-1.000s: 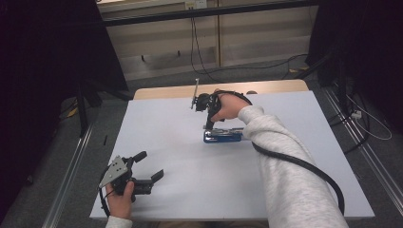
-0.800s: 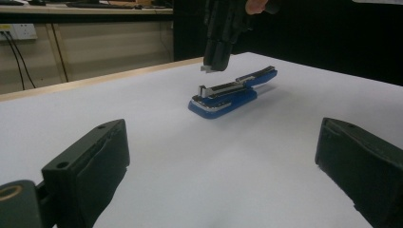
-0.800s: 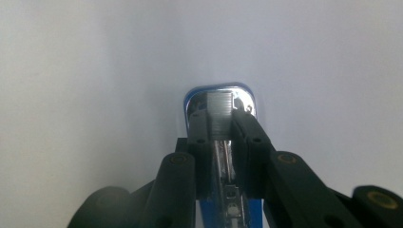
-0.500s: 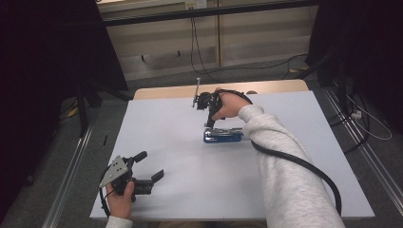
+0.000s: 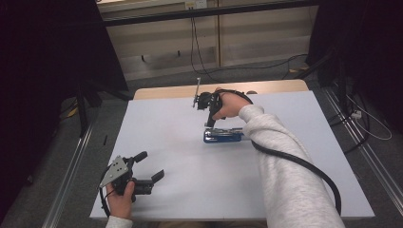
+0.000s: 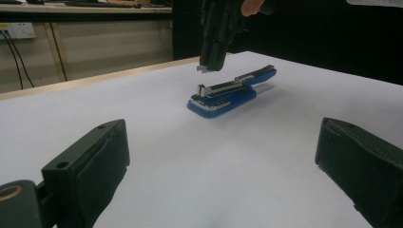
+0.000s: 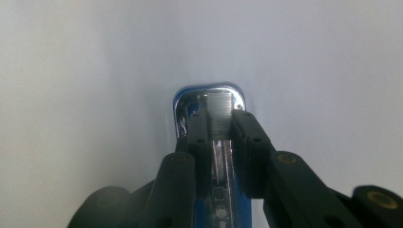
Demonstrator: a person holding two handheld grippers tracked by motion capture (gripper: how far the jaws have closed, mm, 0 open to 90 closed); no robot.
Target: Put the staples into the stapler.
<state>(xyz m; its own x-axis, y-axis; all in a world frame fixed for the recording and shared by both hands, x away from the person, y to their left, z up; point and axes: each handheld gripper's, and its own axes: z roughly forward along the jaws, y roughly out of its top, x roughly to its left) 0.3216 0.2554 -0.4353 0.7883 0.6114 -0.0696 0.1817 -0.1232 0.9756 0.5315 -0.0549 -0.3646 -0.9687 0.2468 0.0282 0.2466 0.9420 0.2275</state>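
blue-and-chrome metal stapler (image 5: 223, 136) flat on white table (image 5: 180, 156), unlifted; right gripper (image 6: 207, 69) narrowed above, gripping nothing; left gripper (image 5: 151, 167) open, idle.

Right gripper view: stapler (image 7: 211, 111), near end cut off by the bottom edge, middle hidden behind the right gripper (image 7: 219, 124); whether the pads press it, cannot tell. High view: sleeve (image 5: 280, 166) covers the stapler's right end. Left gripper (image 6: 223, 156), both jaws cropped at the bottom edge.

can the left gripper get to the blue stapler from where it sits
Probably yes: the left gripper has its jaws open, and bare white table lies between it and the stapler; the right gripper hangs over the stapler's near end.
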